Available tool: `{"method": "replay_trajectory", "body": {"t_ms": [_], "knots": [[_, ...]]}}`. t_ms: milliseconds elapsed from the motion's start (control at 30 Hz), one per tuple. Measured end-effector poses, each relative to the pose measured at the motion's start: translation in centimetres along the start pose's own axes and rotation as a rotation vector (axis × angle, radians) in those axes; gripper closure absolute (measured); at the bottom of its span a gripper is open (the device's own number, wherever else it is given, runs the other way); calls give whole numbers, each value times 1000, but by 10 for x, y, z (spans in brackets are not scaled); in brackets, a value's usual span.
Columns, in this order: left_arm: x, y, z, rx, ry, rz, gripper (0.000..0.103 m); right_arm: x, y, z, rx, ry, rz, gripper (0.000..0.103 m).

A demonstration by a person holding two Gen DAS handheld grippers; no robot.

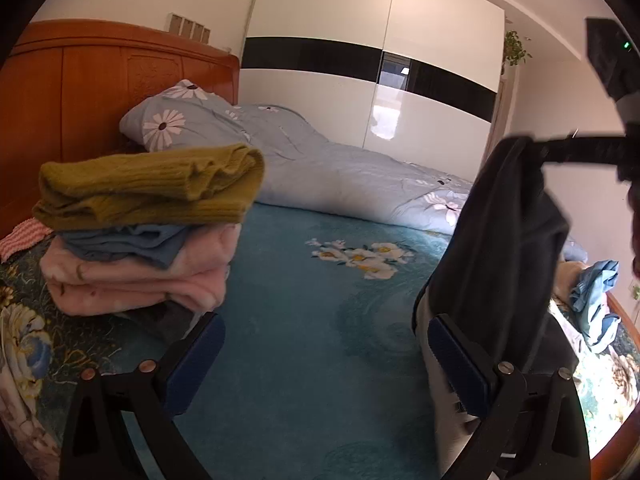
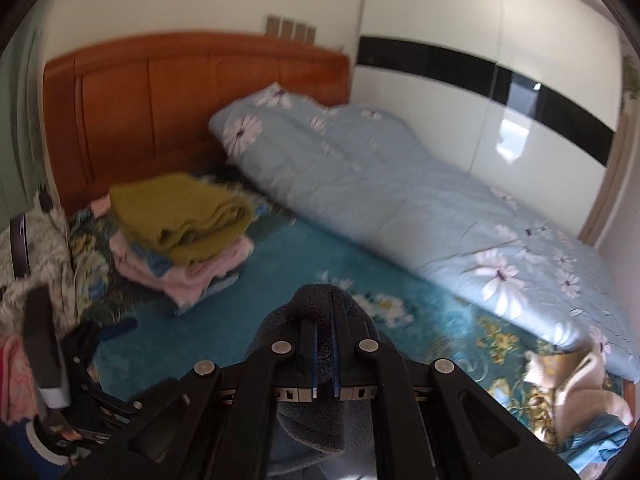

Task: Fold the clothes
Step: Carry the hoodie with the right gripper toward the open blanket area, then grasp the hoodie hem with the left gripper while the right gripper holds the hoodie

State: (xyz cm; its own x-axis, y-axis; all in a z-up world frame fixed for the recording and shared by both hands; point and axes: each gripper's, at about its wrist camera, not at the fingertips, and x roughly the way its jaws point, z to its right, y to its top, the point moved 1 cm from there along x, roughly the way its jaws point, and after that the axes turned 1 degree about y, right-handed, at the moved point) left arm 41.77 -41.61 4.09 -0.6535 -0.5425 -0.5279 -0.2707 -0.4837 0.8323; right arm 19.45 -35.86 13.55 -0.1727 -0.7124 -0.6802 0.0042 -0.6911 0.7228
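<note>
My right gripper [image 2: 325, 320] is shut on a dark grey garment [image 2: 316, 420] and holds it up in the air. In the left wrist view the same garment [image 1: 504, 248] hangs down from the right gripper [image 1: 536, 148] at the right. My left gripper [image 1: 326, 348] is open and empty, low over the teal bedspread [image 1: 312, 320], with its right finger [image 1: 460, 364] next to the hanging cloth. A stack of folded clothes [image 1: 140, 232] with an olive sweater [image 1: 160, 184] on top lies at the left; it also shows in the right wrist view [image 2: 184, 232].
A rolled light blue floral quilt [image 2: 400, 208] lies along the far side of the bed by the white wardrobe [image 1: 380, 60]. An orange wooden headboard [image 2: 160, 100] stands behind. Unfolded clothes [image 1: 596, 304] lie at the right edge; they also show in the right wrist view [image 2: 576, 392].
</note>
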Motion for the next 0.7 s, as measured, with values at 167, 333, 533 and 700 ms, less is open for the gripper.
{"method": "replay_trajectory", "body": {"t_ms": [167,333,533,700], "knots": [[15,-18,-11,1,4,-76,0,75,-21,-44,-29,100,-101,95],[43,-30,1,19,-17,-140,0,65,-44,-45,-37,161,-77,56],[77,-42,13,60,-24,-218,0,2,-111,26,-9,90,-75,52],[106,-40,18,93,4,-259,0,-34,-190,91,76,-28,-196,49]]}}
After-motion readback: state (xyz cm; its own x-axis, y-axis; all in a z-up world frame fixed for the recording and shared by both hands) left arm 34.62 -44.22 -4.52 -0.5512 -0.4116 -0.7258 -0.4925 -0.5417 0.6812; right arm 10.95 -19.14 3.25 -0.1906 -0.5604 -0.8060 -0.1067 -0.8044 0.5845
